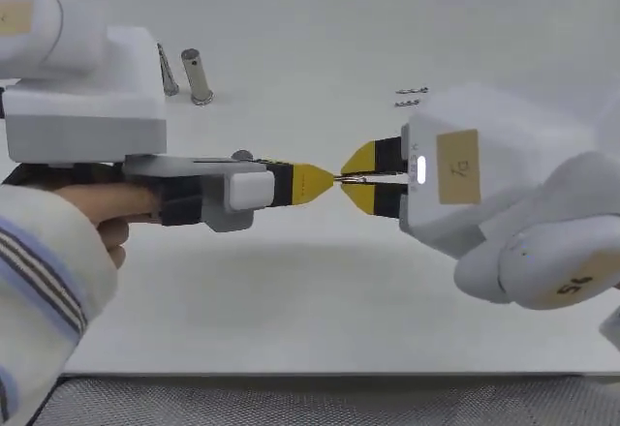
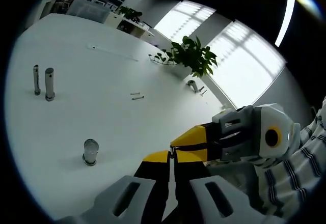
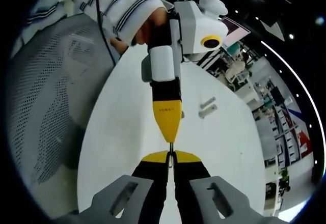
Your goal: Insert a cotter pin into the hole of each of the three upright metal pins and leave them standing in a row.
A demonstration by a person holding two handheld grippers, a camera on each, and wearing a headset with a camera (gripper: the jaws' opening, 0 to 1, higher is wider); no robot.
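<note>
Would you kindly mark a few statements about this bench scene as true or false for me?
1. The left gripper and right gripper meet tip to tip. True.
2. All three metal pins stand in one close row. False: two metal pins stand together, and a third pin stands apart.
3. Two spare cotter pins lie on the table. True.
4. The right gripper's jaws gape wide. False: they are closed on a thin cotter pin.

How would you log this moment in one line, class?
right claw: shut on cotter pin | left claw: shut, tip touching it | metal pins: three upright on table
</note>
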